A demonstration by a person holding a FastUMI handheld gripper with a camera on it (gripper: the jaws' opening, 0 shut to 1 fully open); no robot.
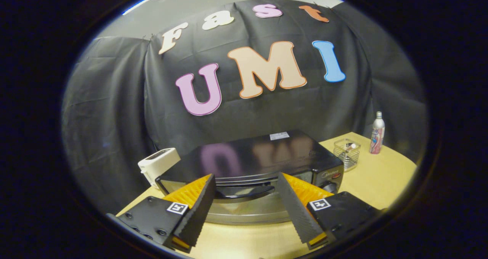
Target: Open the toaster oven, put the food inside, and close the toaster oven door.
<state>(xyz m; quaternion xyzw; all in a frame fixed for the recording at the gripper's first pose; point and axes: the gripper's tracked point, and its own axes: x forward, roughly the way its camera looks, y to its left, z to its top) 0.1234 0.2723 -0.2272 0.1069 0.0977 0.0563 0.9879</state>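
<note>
Between the fingers, which stand spread apart and grasp nothing, lies the oven's handle [244, 193]: the gripper [244, 209] hangs just in front of the oven [251, 163], fingertips flanking the handle's ends without clear contact. The oven door [248, 209] looks closed, its glass curving down below the handle, so the scene fits either a door about to be pulled open or one just pushed shut; which, I cannot tell. No food is plainly visible near the oven, and the inside is too dim through the glass to judge. Left of the oven and just behind its corner sits a white toaster [158, 163]; right of the oven stand a wire basket [347, 154] and, beyond it, a bottle [377, 133], all on the table [381, 179]. Risks as I judge them: the fingers could close off-centre and slip along the smooth curved handle, or a hard pull could drag the whole oven forward on the table, nudging the toaster close beside it.
</note>
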